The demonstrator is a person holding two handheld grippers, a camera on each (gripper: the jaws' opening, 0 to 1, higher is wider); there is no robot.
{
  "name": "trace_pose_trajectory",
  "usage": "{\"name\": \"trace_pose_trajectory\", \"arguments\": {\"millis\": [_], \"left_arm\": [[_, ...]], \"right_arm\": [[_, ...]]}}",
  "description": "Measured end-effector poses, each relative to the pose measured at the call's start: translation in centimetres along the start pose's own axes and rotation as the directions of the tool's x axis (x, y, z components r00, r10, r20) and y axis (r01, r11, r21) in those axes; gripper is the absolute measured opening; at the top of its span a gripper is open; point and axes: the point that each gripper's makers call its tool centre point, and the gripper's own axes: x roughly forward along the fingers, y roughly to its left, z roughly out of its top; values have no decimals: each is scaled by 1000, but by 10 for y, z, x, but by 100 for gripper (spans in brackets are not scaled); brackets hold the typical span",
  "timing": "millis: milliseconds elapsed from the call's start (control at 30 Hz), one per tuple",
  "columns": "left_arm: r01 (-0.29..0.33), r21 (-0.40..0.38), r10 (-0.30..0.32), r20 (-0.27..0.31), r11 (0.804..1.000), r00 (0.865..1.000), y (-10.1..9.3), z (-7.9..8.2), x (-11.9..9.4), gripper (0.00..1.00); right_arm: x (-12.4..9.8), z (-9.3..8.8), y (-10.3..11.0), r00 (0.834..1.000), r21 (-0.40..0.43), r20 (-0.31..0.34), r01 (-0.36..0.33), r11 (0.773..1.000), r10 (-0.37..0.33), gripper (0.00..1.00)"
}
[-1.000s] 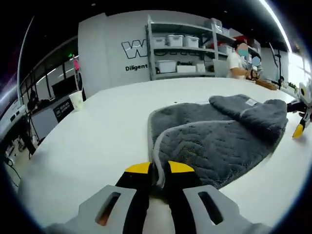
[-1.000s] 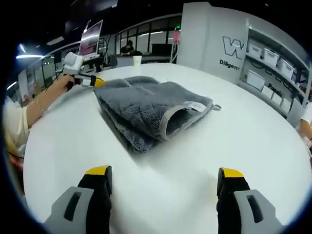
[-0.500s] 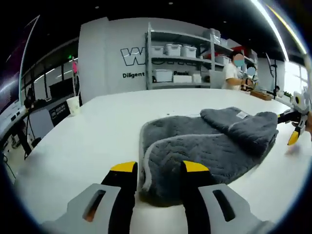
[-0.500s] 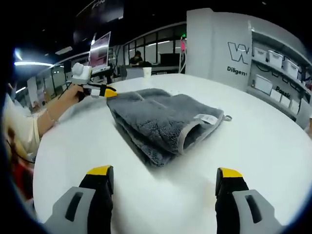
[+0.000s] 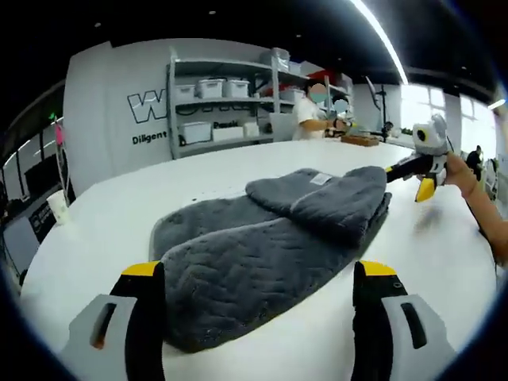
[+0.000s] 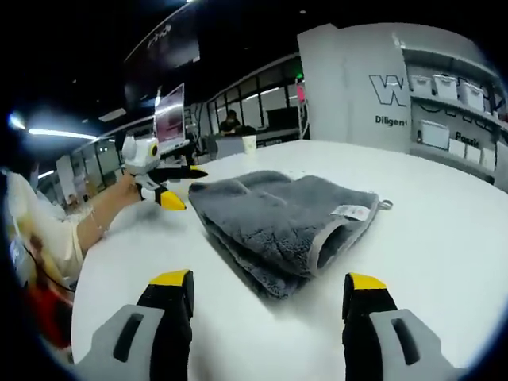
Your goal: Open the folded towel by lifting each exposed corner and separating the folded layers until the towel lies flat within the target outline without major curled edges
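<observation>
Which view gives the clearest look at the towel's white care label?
The right gripper view: the white label faces the camera at the towel's near folded edge, beside a small hanging loop. In the left gripper view the label is a small pale patch farther off on the towel's folded top layer.

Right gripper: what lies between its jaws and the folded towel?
Only bare white table. In the right gripper view the open right gripper stands apart from the grey folded towel.

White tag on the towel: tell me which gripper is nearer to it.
Right. The right gripper hovers beside the folded end carrying the white tag; the left gripper is off the towel's far end.
</observation>
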Motion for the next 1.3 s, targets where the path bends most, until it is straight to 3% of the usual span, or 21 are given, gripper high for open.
{"name": "trace_pose_trajectory", "arguments": {"millis": [233, 333, 467, 600, 900, 1300], "left_arm": [[61, -39, -60, 8, 997, 998, -11, -1, 0, 100], [71, -26, -70, 6, 997, 998, -16, -1, 2, 100], [97, -37, -97, 1, 995, 995, -23, -3, 5, 100], [97, -28, -97, -18, 995, 995, -25, -8, 7, 99], [114, -37, -115, -24, 993, 993, -29, -10, 9, 99], [127, -57, -129, -42, 990, 991, -29, -16, 12, 97]], "right_arm": [[0, 18, -17, 993, 80, 110, 30, 996, -39, 54], [1, 25, -24, 985, 107, 159, 43, 993, -60, 41], [5, 25, -30, 980, 115, 184, 55, 992, -75, 15], [6, 24, -38, 975, 138, 195, 78, 987, -104, 0], [1, 27, -41, 971, 112, 203, 103, 988, -124, 0], [-35, 31, -73, 931, 184, 260, 212, 960, -256, 0]]}}
